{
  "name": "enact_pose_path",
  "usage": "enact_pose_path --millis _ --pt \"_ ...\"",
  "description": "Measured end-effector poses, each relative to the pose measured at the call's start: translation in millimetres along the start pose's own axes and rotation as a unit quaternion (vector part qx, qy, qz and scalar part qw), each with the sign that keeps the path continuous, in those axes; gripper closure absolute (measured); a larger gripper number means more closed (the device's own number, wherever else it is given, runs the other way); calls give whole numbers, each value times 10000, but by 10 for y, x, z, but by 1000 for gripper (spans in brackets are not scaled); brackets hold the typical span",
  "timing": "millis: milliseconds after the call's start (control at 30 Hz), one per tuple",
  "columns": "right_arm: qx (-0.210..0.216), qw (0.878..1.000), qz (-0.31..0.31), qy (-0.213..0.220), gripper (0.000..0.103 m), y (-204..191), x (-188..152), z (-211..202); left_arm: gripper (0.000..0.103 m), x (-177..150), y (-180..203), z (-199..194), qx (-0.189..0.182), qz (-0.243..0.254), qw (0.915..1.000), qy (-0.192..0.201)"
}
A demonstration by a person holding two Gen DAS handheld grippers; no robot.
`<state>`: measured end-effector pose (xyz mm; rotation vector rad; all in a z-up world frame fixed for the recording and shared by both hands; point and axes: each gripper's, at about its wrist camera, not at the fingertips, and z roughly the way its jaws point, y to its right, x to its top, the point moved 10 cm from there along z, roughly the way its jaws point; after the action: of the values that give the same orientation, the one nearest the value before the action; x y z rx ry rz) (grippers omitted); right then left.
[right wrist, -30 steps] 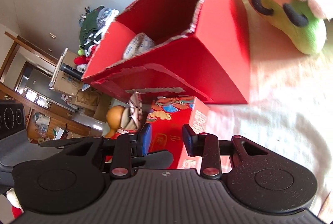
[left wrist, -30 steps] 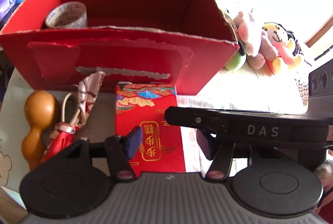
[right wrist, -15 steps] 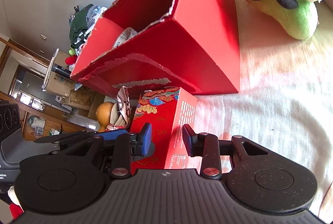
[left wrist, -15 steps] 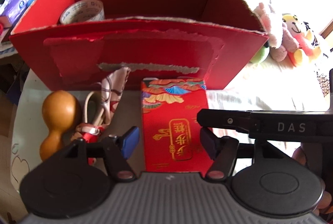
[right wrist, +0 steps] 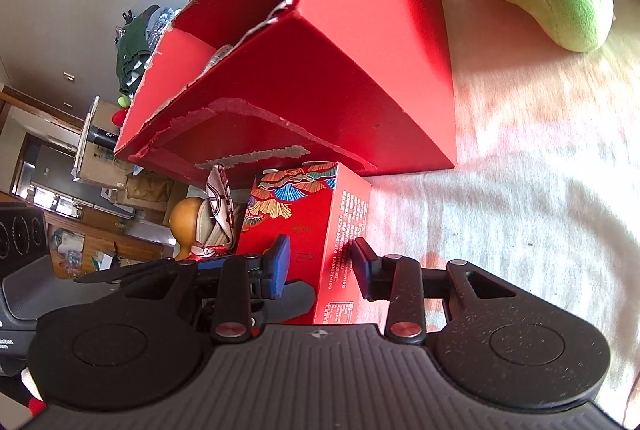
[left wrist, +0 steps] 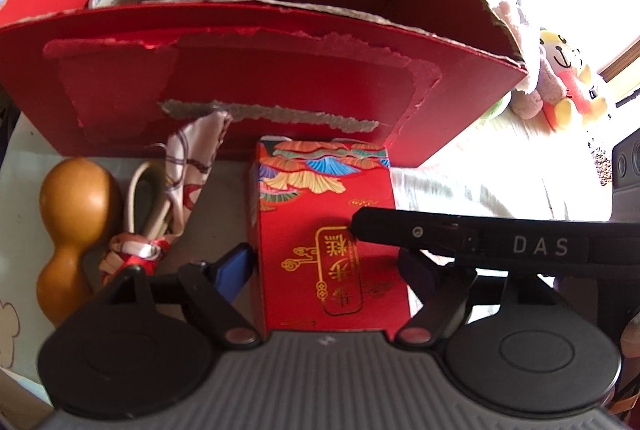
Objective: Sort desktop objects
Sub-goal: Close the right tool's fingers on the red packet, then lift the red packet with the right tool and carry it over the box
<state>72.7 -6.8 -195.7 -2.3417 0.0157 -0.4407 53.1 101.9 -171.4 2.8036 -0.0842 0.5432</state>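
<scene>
Both claws have closed in on the box (left wrist: 328, 246): left claw (left wrist: 326, 268) open with jaws straddling it, right claw (right wrist: 318, 262) now astride its edge, contact unclear, bin (left wrist: 256, 70) just ahead, so a lift into it looks next.

Left gripper (left wrist: 328, 270): black, ribbed grey base, blue pad, red pivot screws. Right gripper (right wrist: 318, 264): same, arm marked "DAS".
</scene>
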Motion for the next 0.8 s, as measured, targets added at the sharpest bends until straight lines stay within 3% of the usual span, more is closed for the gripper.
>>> enact_pose_path --millis 200,567,800 --pt "21 9999 105 -98 61 77 -4 -72 19 -8 158 44 32 211 9998 -20" --pt "-118 9989 447 99 61 458 -76 -484 18 -63 689 189 -133 782 9967 -147" --pt "-263 9983 483 213 62 604 -139 -698 19 -142 984 279 -14 1184 9928 -201"
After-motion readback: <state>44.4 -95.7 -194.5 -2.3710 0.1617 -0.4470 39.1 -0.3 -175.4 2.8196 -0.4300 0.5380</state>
